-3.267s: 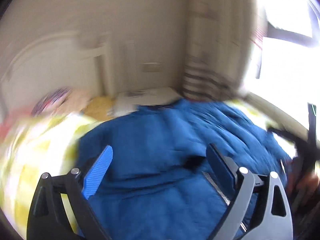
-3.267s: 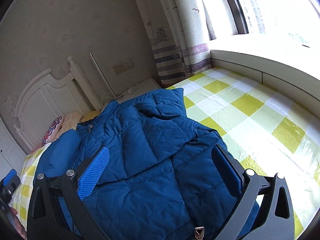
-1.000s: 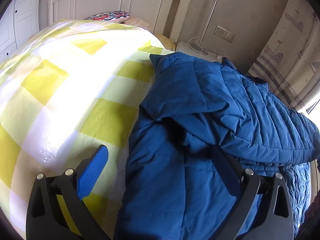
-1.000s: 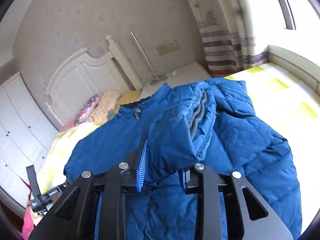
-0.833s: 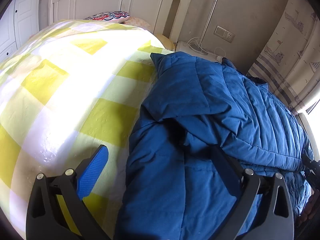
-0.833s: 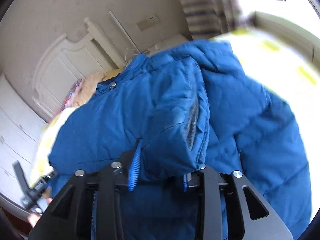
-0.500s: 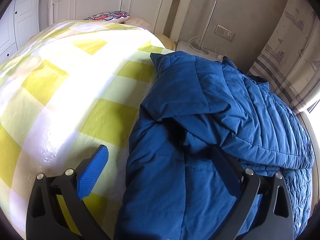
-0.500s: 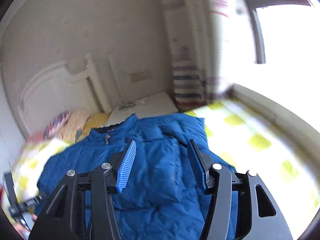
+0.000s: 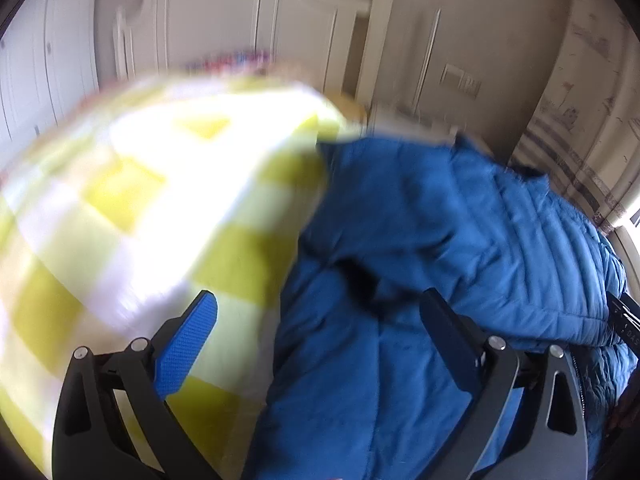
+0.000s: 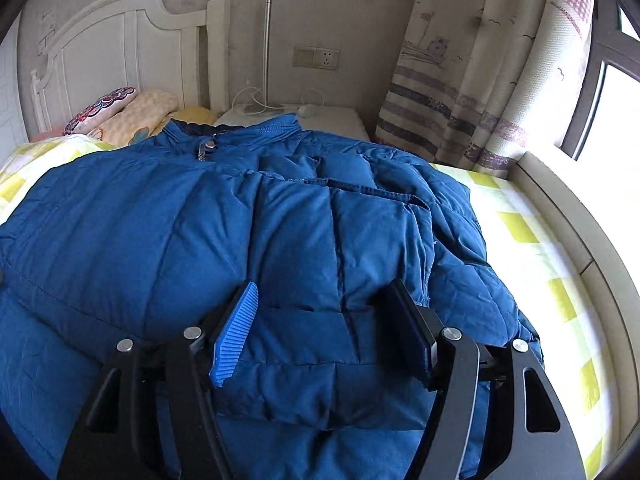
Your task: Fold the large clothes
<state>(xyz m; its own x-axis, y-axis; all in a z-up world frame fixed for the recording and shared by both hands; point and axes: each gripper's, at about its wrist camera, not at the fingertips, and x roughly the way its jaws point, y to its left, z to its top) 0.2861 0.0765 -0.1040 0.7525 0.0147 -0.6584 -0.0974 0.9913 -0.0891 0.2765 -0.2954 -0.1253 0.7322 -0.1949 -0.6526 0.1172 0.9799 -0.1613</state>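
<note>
Blue jacket on bed, both grippers empty

Blue jacket, count 1, lies across the bed, collar toward the headboard. Pillows: 2 at head edge. Left gripper fingers spread, over jacket's edge. Right gripper fingers spread, above folded sleeve.

Ahead of the fingers stands a white headboard, pillows below it; a striped curtain hangs far right.

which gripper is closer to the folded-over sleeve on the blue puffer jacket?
Right. The right gripper hovers open directly over the folded-over sleeve; the left gripper straddles the blue puffer jacket edge, also open.
</note>
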